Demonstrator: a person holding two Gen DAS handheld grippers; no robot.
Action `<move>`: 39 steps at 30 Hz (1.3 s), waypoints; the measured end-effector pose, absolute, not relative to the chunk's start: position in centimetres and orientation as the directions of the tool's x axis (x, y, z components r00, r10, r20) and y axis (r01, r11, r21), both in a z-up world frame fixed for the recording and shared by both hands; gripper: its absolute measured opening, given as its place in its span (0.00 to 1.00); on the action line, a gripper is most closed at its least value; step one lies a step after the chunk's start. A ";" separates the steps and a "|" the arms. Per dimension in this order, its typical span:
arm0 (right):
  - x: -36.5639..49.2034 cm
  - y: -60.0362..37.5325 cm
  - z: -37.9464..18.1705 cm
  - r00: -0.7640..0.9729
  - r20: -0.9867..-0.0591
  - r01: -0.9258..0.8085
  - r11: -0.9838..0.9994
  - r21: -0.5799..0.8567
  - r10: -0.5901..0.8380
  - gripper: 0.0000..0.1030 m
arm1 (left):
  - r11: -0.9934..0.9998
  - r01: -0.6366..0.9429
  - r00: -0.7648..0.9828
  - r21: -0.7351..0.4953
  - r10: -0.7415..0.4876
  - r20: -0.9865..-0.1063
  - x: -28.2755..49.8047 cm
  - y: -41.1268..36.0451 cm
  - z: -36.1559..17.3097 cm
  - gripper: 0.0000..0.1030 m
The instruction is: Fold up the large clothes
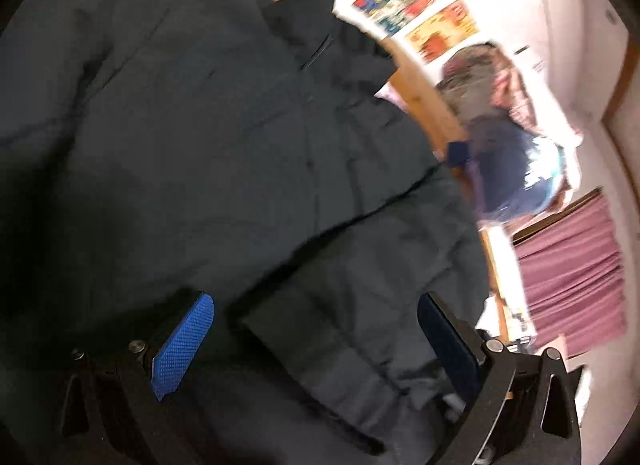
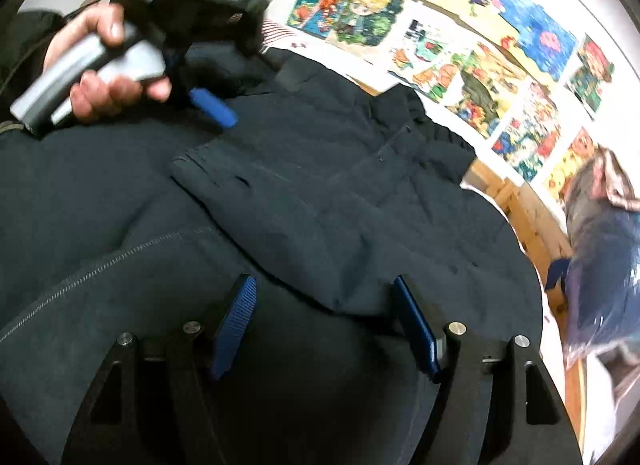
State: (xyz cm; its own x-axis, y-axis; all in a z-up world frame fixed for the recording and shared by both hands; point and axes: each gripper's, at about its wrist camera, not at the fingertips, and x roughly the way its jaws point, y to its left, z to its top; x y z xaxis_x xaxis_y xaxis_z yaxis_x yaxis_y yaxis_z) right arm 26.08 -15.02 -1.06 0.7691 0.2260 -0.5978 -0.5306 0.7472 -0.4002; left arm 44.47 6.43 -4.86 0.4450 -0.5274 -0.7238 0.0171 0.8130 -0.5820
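**Blue pads wide over a dark jacket**

Blue rubber pads face each other across a broad gap on the left gripper (image 1: 316,329), its jaws spread with only dark cloth showing beneath them and nothing pinched. The right gripper (image 2: 324,305) is likewise spread, hanging above the same garment without biting into it.

Under both lies the jacket (image 2: 320,201), a big dark, padded thing spread over the bed, one sleeve (image 2: 256,181) laid across the body and a zip (image 2: 100,265) running off toward the lower left. Its collar end (image 1: 332,41) bunches up near the wooden bed frame (image 1: 424,93).

Seen from the right wrist, the left hand (image 2: 100,77) grips its grey handle up at the far side of the jacket, one blue fingertip (image 2: 212,107) just above the cloth.

Beyond the frame, colourful cartoon posters (image 2: 480,49) cover the white wall. A bundle of clothes (image 1: 504,137) hangs beside the bed, blurred, with a purple curtain (image 1: 572,273) further along.
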 end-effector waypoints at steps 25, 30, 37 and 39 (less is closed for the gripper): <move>40.8 -22.4 4.8 0.820 -0.540 -0.329 0.928 -0.172 0.191 0.65 | 0.998 0.004 0.846 0.067 0.033 -0.532 43.2 6.4 7.7 0.06; 46.3 -17.9 3.2 0.774 -0.600 -0.367 0.915 -0.167 0.201 0.65 | 0.988 -0.090 0.785 0.124 0.147 -0.602 45.8 8.6 4.5 0.05; 51.3 -11.8 -2.8 0.693 -0.705 -0.432 0.870 -0.237 0.152 0.65 | 0.985 -0.112 0.698 0.133 0.173 -0.695 49.0 11.3 -0.6 0.06; 51.8 -11.1 -3.9 0.684 -0.716 -0.438 0.865 -0.246 0.143 0.65 | 0.987 -0.106 0.682 0.121 0.161 -0.714 49.8 11.5 -1.5 0.06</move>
State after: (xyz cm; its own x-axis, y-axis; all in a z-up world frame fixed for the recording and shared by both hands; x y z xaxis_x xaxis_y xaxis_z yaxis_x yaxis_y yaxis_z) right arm 51.85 -11.06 -3.88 0.6837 0.1429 -0.7156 -0.4379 0.8648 -0.2457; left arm 49.75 11.52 -1.52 0.6816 0.1607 -0.7139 -0.1063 0.9870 0.1206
